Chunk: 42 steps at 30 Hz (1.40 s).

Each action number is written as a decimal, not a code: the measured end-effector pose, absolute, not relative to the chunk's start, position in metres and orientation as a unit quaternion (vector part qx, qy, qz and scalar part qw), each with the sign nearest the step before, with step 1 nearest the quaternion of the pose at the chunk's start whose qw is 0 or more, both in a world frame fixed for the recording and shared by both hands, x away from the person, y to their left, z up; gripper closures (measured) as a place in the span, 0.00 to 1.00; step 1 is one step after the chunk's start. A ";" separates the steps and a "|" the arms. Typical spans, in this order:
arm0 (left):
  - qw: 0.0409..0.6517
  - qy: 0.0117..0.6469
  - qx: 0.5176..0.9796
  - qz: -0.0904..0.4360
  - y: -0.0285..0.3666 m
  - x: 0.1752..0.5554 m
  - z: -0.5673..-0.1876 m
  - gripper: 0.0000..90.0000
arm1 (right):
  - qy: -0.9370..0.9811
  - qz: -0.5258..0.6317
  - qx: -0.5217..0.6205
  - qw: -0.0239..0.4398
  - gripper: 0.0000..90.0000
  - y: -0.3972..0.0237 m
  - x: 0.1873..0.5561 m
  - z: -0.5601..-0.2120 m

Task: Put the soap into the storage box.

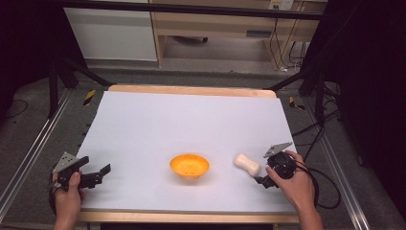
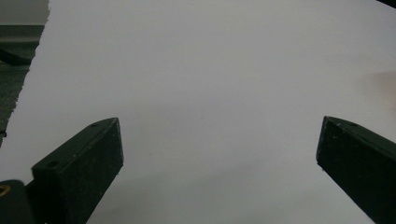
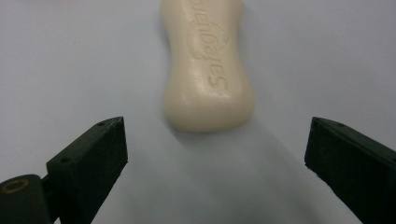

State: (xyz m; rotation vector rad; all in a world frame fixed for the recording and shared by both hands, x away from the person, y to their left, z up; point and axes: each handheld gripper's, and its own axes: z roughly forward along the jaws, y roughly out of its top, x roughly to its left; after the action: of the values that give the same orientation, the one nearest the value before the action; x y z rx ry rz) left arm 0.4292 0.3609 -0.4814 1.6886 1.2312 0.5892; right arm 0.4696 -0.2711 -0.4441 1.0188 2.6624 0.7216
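A cream bar of soap [image 1: 247, 164] lies on the white sheet, to the right of an orange bowl [image 1: 189, 165]. My right gripper [image 1: 262, 171] sits just behind the soap's near end, held by a hand at the lower right. In the right gripper view the soap [image 3: 208, 79] lies lengthwise ahead of my right gripper [image 3: 215, 140], whose jaws stand wide apart with nothing between them. My left gripper [image 1: 98, 167] rests at the sheet's lower left, jaws apart. In the left gripper view my left gripper [image 2: 218, 140] looks over bare sheet.
The white sheet [image 1: 191, 115] covers a wooden table [image 1: 191, 90]. Black frame bars and cables [image 1: 316, 129] run along the table's right side, and metal rails [image 1: 28, 158] flank the left. The orange bowl stands between the two hands.
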 end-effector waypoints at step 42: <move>0.467 0.501 0.689 0.238 0.362 0.430 -0.481 0.00 | 0.919 0.173 0.340 0.100 0.34 -0.214 0.508 -0.442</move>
State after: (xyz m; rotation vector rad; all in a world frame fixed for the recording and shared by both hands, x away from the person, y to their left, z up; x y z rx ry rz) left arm 0.4296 0.3617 -0.4813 1.6897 1.2302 0.5843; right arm 0.5080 -0.2136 -0.4416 1.0060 2.7158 0.5102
